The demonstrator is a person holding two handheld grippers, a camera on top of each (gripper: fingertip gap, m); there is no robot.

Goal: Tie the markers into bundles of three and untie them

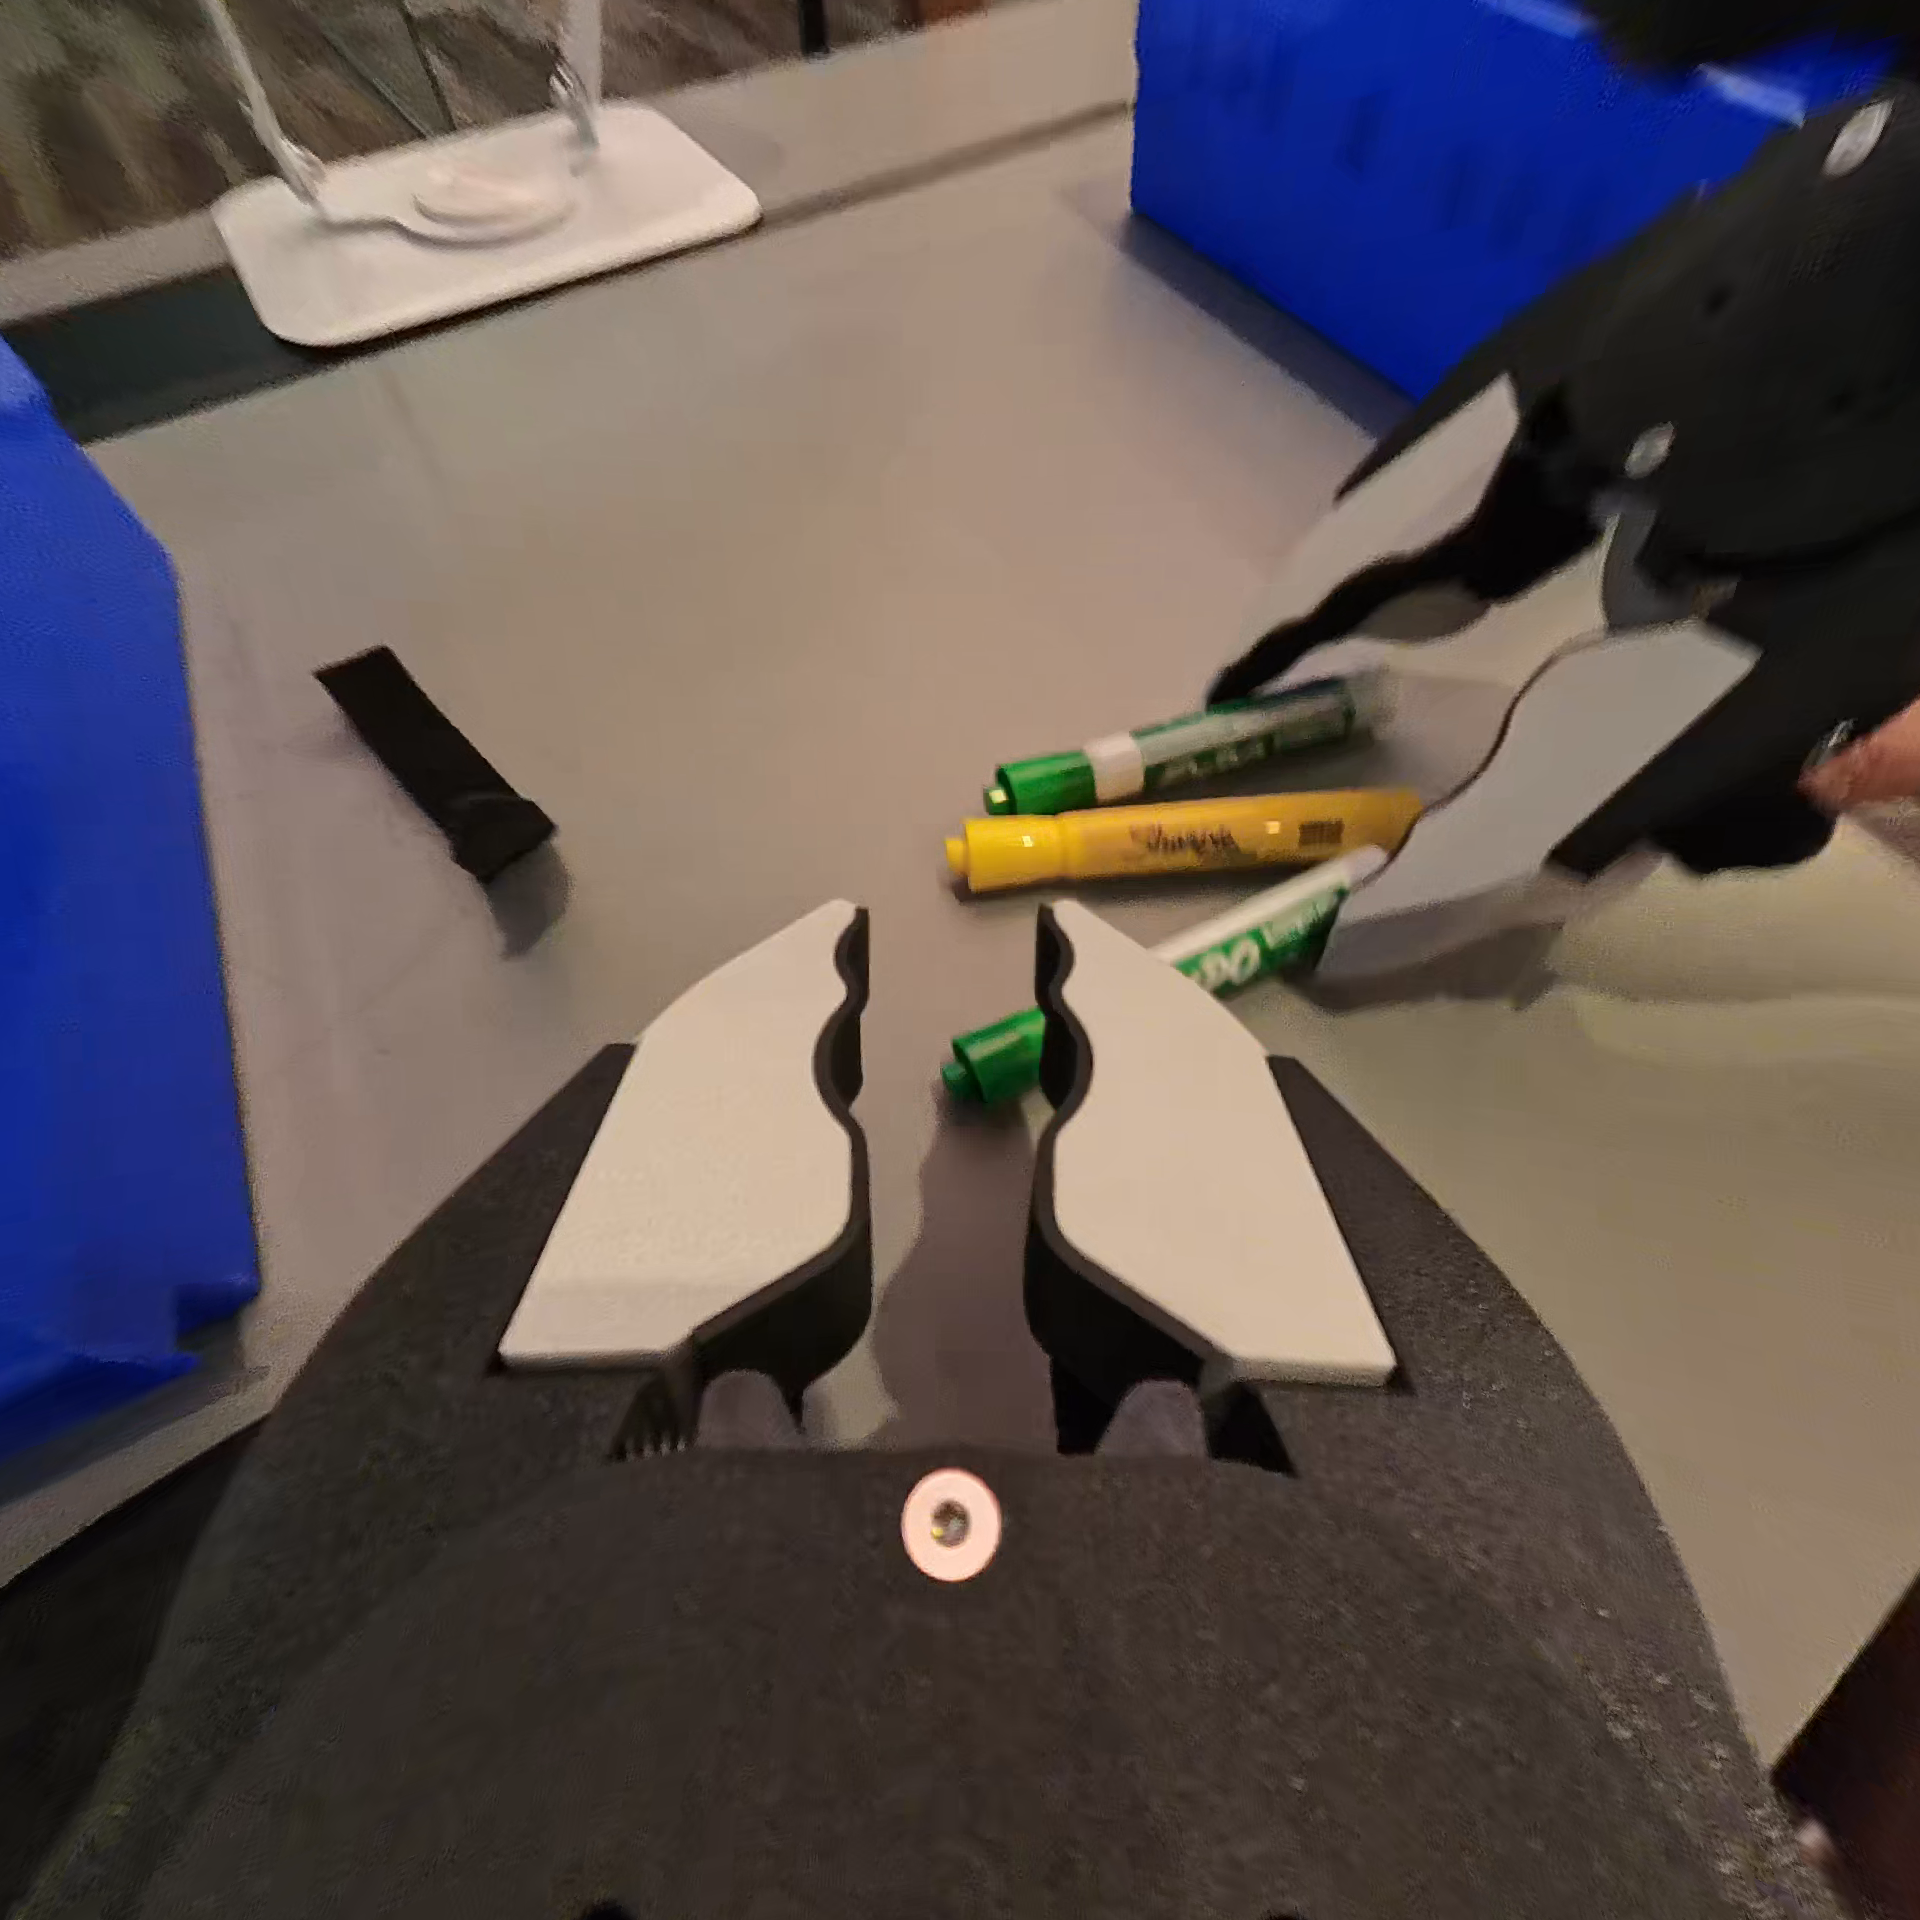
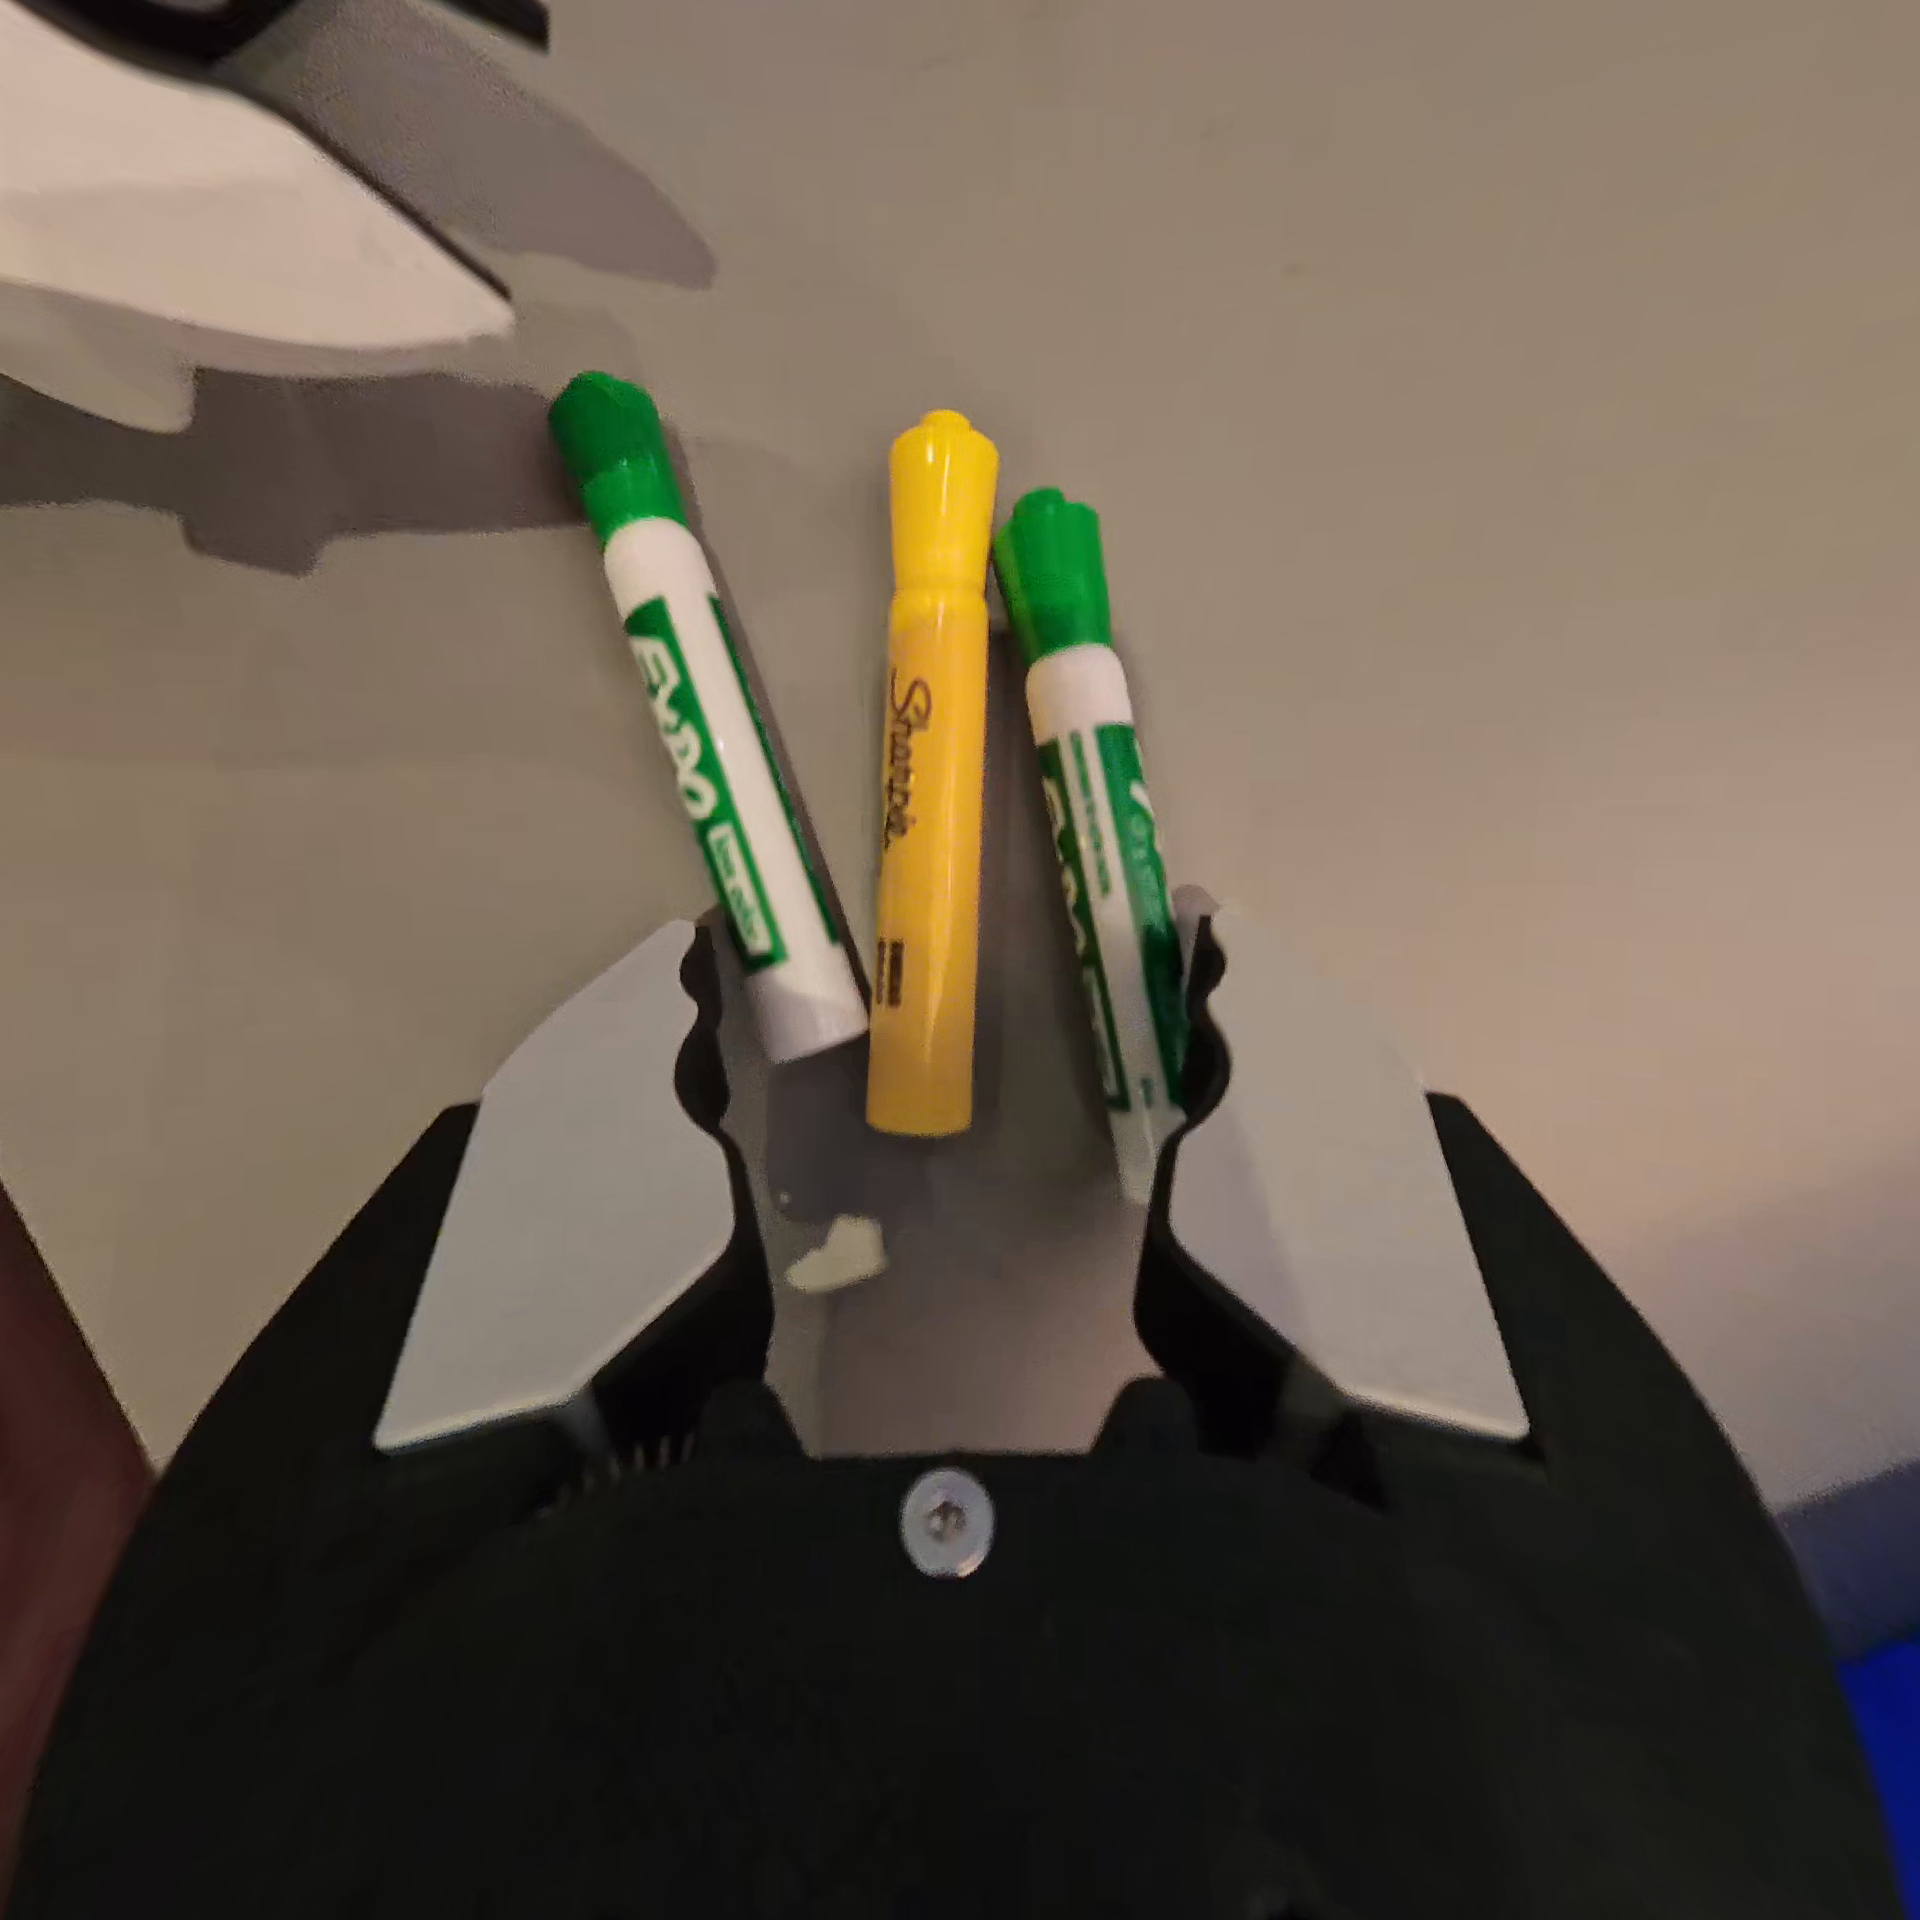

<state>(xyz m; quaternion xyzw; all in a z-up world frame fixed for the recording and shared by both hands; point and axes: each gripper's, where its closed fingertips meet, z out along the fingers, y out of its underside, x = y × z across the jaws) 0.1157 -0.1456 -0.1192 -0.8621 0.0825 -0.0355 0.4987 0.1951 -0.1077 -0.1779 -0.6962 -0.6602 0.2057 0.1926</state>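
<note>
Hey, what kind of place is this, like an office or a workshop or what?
Probably an office or lab workbench set up for recording. A plain grey table holds three markers and a black strap, with blue bins at its sides and a white stand base at the far edge.

A grey table (image 1: 790,499) carries a blue bin (image 1: 1403,177) at the far right, another blue bin (image 1: 94,935) at left, and a white tray (image 1: 488,218) at the far left.
</note>
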